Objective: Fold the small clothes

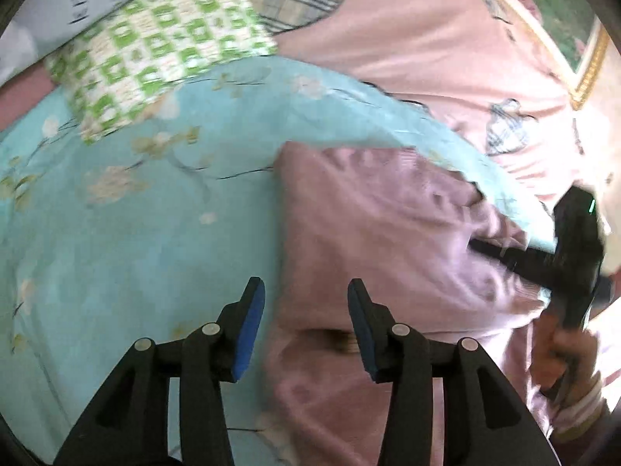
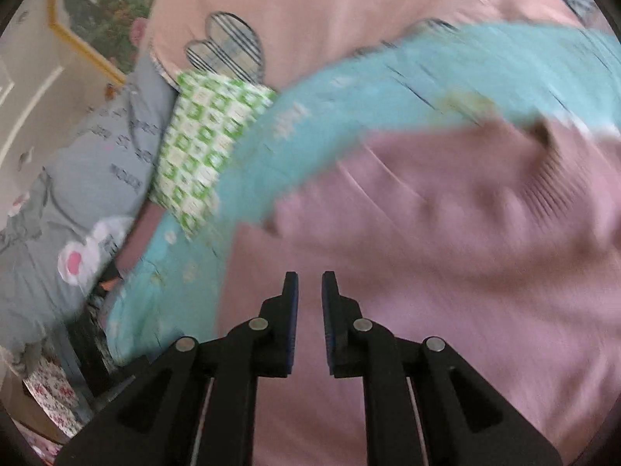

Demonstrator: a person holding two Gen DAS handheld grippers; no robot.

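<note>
A mauve-pink garment [image 1: 388,240] lies rumpled on a turquoise floral cover [image 1: 136,213]. It fills the lower right of the right wrist view [image 2: 446,272], blurred by motion. My left gripper [image 1: 306,291] is open and empty, hovering just above the garment's left edge. My right gripper [image 2: 309,283] hovers over the garment with its jaws a narrow gap apart and nothing between them. It also shows at the right edge of the left wrist view [image 1: 574,240], held in a hand over the garment's right side.
A green-and-white checked pillow [image 1: 155,54] lies at the cover's far edge, also in the right wrist view [image 2: 205,147]. A pink quilt [image 1: 407,39] with plaid hearts lies beyond. A grey printed pillow [image 2: 77,194] and a framed picture [image 2: 104,7] stand at the left.
</note>
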